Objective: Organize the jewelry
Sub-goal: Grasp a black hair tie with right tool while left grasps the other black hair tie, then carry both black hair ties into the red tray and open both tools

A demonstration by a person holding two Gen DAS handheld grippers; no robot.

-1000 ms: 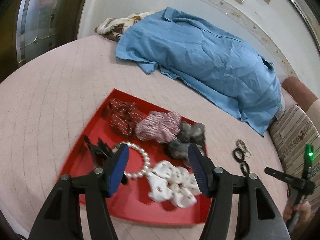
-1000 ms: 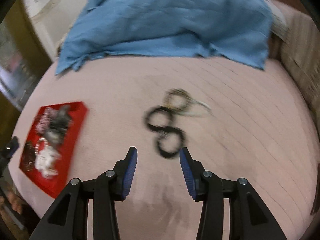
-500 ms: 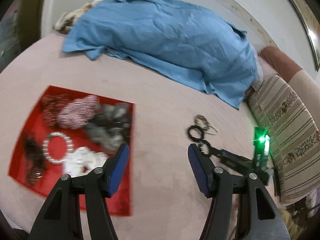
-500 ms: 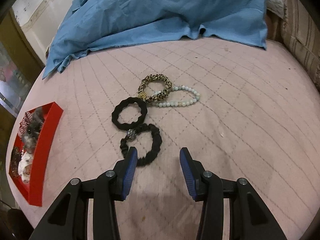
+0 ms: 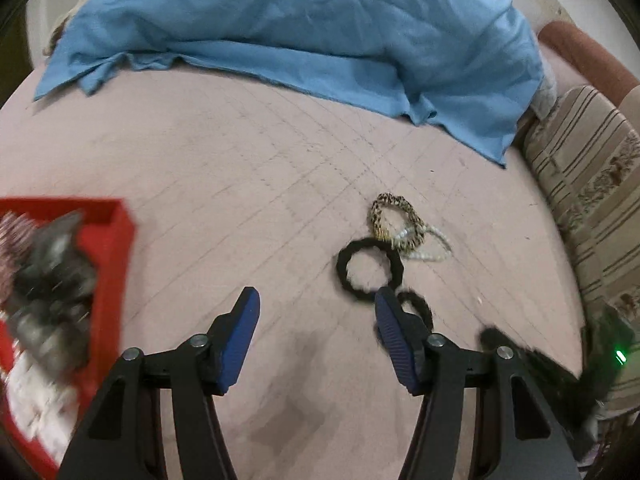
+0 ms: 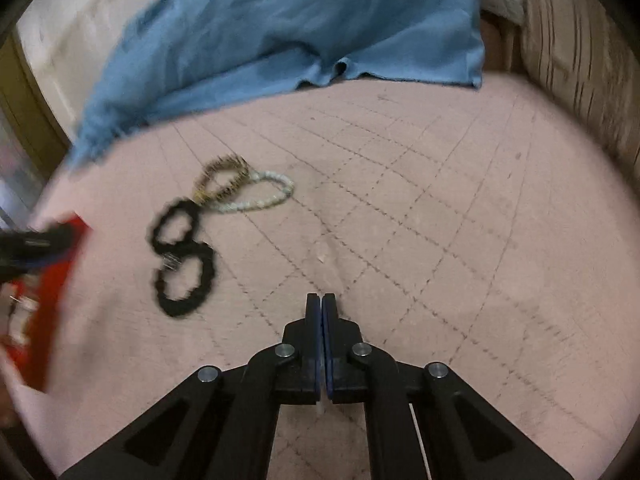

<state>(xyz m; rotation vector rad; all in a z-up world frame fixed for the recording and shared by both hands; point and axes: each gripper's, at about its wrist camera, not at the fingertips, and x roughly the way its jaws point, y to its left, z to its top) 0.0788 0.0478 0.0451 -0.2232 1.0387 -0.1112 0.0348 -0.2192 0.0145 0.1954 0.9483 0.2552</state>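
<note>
Two black hair ties (image 5: 370,270) (image 6: 184,280), a leopard-print tie (image 5: 394,216) (image 6: 222,178) and a pale bead bracelet (image 5: 430,248) (image 6: 260,194) lie together on the pink quilted bed. My left gripper (image 5: 316,320) is open and empty, with its right finger just in front of the nearer black tie. My right gripper (image 6: 321,308) is shut and empty, to the right of the black ties. The red tray (image 5: 116,264) (image 6: 52,292) holds scrunchies at the left.
A blue cloth (image 5: 320,28) covers the back of the bed. A striped cushion (image 5: 592,208) lines the right side. The other gripper's body with a green light (image 5: 616,356) shows at the lower right of the left wrist view.
My left gripper has swung right, from over the tray to the loose ties. My right gripper has closed and shifted right, away from the black ties.
</note>
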